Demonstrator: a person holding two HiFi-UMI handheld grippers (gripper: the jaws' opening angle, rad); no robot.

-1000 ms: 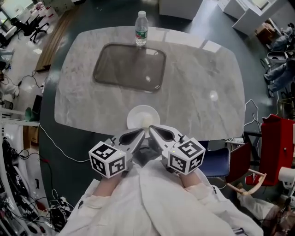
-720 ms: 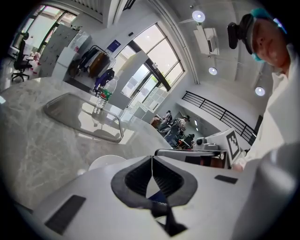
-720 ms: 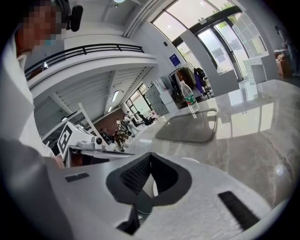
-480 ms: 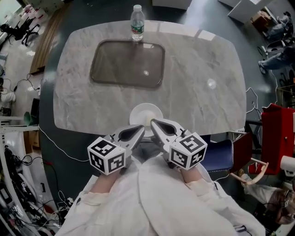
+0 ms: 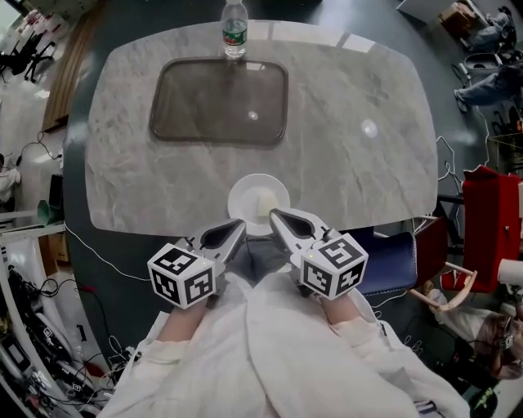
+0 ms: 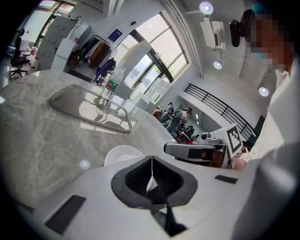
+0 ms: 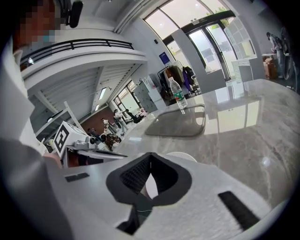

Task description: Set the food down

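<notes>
**Operator A:** Report the state of each gripper.

**Operator B:** The left gripper (image 6: 151, 159) is closed. Its jaws meet tip to tip along a single seam, pad against pad. The right gripper (image 7: 150, 155) is in the same condition, with the jaws together at the tips. Neither clamps an object.

**Operator A:** Give the position of both grippers.

**Operator B:** In the head view both point away from the person toward the near edge of the table (image 5: 359, 175). The two tips converge on either side of the near rim of the plate (image 5: 238, 189), left tip at the near-left, right tip at the near-right. Contact with the rim cannot be confirmed. The person's white sleeves (image 5: 270, 351) fill the lower part of that view.

**Operator A:** Locate the food.

**Operator B:** The food (image 5: 263, 202) is a small pale piece. It lies on the white round plate, slightly right of the plate's centre, apart from both grippers. The plate rests on the marble table, close to the near edge.

**Operator A:** List the other items on the table.

**Operator B:** A dark rectangular tray (image 5: 157, 122) lies beyond the plate, well apart from it. A clear bottle (image 5: 234, 18) with a label stands upright just past the tray's far edge.
</notes>
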